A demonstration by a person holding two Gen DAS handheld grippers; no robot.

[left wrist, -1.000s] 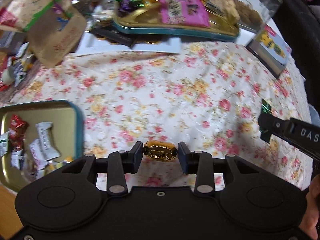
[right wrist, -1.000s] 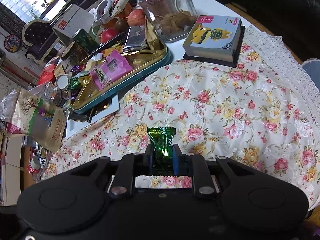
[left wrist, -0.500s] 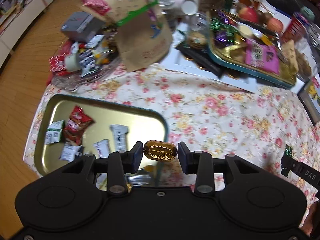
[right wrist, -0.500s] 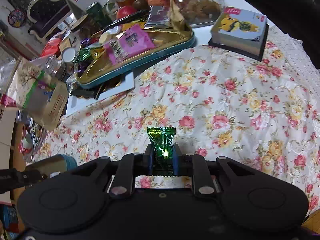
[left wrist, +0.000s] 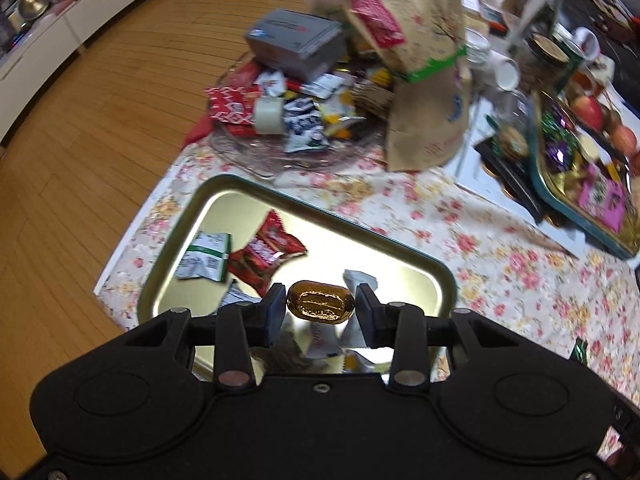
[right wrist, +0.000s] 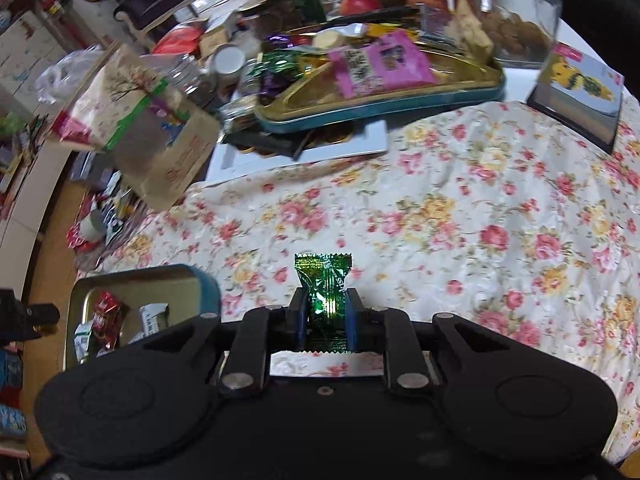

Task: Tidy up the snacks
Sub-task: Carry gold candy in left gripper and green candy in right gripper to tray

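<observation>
Your left gripper (left wrist: pixel 321 307) pinches a gold candy (left wrist: pixel 321 306) between its pads, jaws spread about halfway around it. That candy is an oval in shiny amber-gold foil with a dark embossed band across its middle, held crosswise and hanging above the near part of a tin tray (left wrist: pixel 188 216). Inside the tray lie a red wrapper (left wrist: pixel 264 252), a green-and-white packet (left wrist: pixel 206 256) beside it, and white wrapped sweets (left wrist: pixel 358 280) under your fingers. This tray has a teal rim and a bright gold floor, and sits on a floral cloth (left wrist: pixel 500 264) near the table edge. Beyond it stands a glass dish (left wrist: pixel 280 152) piled with mixed packets, with a brown paper bag (left wrist: pixel 424 80) leaning next to it. At the far right sits a second tray (left wrist: pixel 576 184) holding purple and pink wrappers. Wooden floor (left wrist: pixel 100 120) fills the left side, with white cabinets along the wall.

Your right gripper (right wrist: pixel 327 316) is pressed tight on a green candy (right wrist: pixel 325 292), a glossy foil pillow pack with crimped zigzag ends, standing upright between the pads. It hangs over the cloth (right wrist: pixel 480 208), just right of the tin tray (right wrist: pixel 204 284), where the red wrapper (right wrist: pixel 105 316) shows. Farther back the second tray (right wrist: pixel 380 108) carries a pink packet (right wrist: pixel 380 64); apples (right wrist: pixel 360 0), a glass jar (right wrist: pixel 520 12) and a book (right wrist: pixel 580 92) lie behind and to the right.
</observation>
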